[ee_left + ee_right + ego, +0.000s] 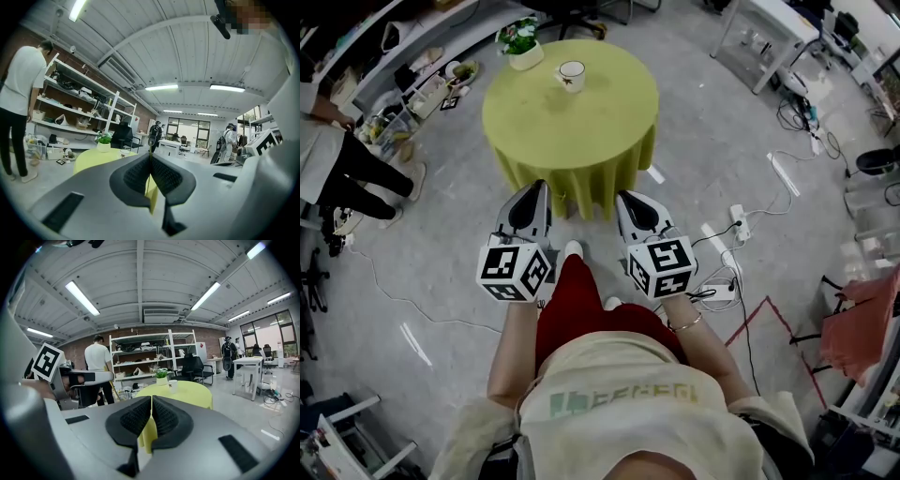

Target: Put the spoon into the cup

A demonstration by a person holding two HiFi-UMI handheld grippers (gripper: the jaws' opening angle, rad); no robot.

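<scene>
A white cup [571, 73] stands near the far edge of a round table [581, 131] covered with a yellow-green cloth. A small dark shape at the cup's near side may be the spoon; it is too small to tell. Both grippers are held over the floor in front of the table, well short of it. My left gripper [535, 193] is shut and holds nothing, and my right gripper [627, 201] is likewise shut and holds nothing. The cup [173, 386] shows far ahead past the right gripper [151, 401]. In the left gripper view the left gripper [151, 159] points toward the table [91, 158].
A potted plant [521, 43] stands on the table left of the cup. A person [342, 159] stands by cluttered shelves at the left. Cables and a power strip [737, 223] lie on the floor to the right. White desks [769, 37] stand at the far right.
</scene>
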